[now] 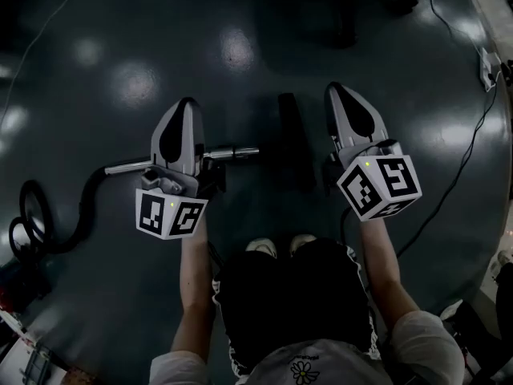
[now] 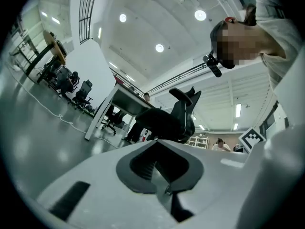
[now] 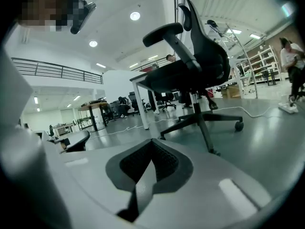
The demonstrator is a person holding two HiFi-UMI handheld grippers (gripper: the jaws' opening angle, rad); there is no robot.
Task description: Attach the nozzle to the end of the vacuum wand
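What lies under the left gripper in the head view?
The vacuum wand lies on the floor beneath the left gripper, its metal tube showing on either side. The stretch directly under the gripper is covered, so any joint there cannot be seen.

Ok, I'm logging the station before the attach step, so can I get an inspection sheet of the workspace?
Surface: dark glossy floor with lamp reflections.
Job's things: metal vacuum wand lies on the floor, with a black hose at its left end; dark nozzle lies beside its free end, not attached.
Clutter: small items at the lower left edge, too dark to name.
Grippers: left gripper and right gripper are both shut and empty.
Cables: black cable runs from the power strip; thin white cable at upper left.
Surroundings: office chair, desk.
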